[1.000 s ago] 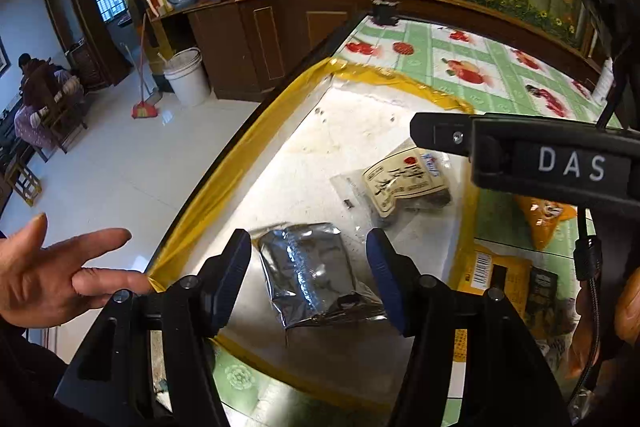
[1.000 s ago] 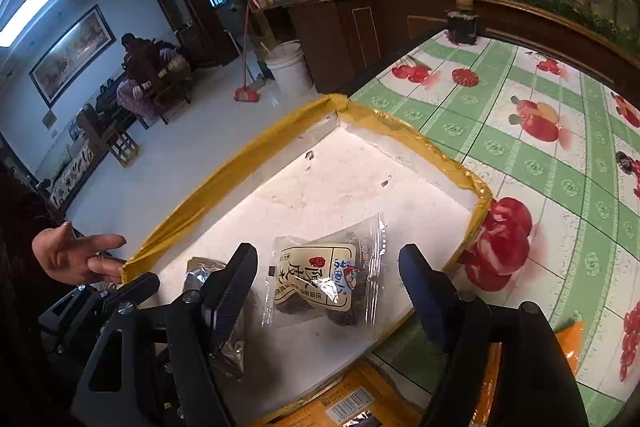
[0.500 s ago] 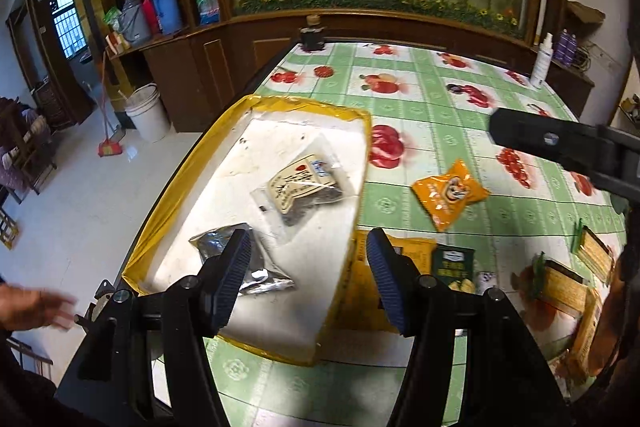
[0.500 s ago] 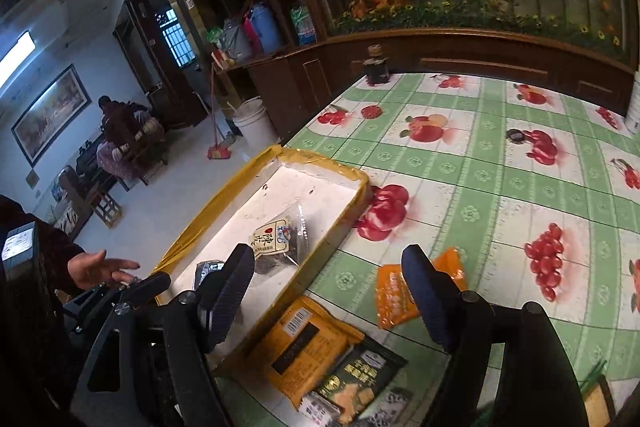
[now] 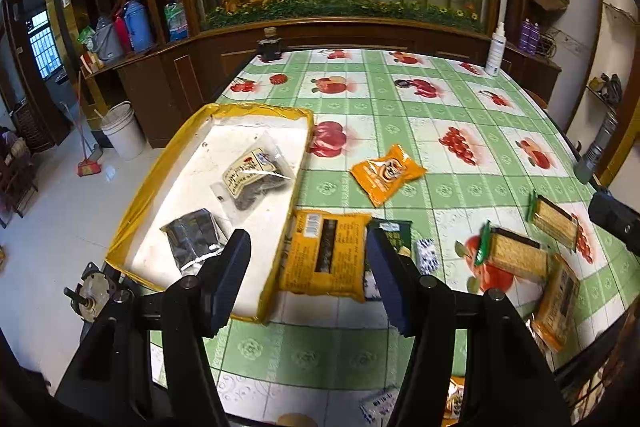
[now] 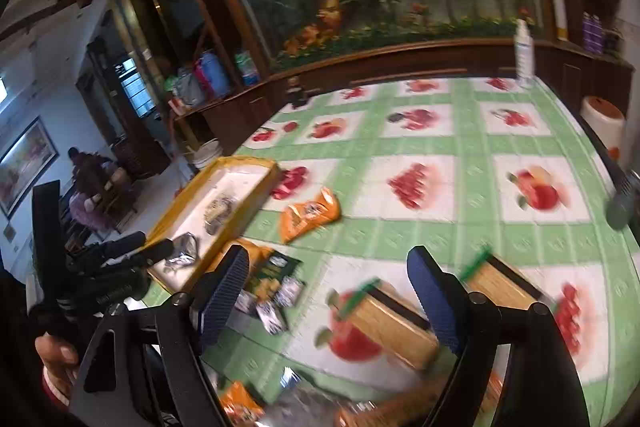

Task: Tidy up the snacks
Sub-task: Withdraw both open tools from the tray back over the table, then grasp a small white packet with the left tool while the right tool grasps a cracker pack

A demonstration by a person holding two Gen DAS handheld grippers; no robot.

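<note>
Yellow-rimmed tray (image 5: 160,163) now farther from both tongs

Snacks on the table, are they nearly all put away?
Not yet. Two packets, a silver one and a clear one, lie in the yellow tray. Both claws are empty. The orange bag and cracker packs wait on the tablecloth.

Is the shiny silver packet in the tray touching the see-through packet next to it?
Apart. The left wrist view shows bare white tray floor between the silver packet and the clear packet.
</note>
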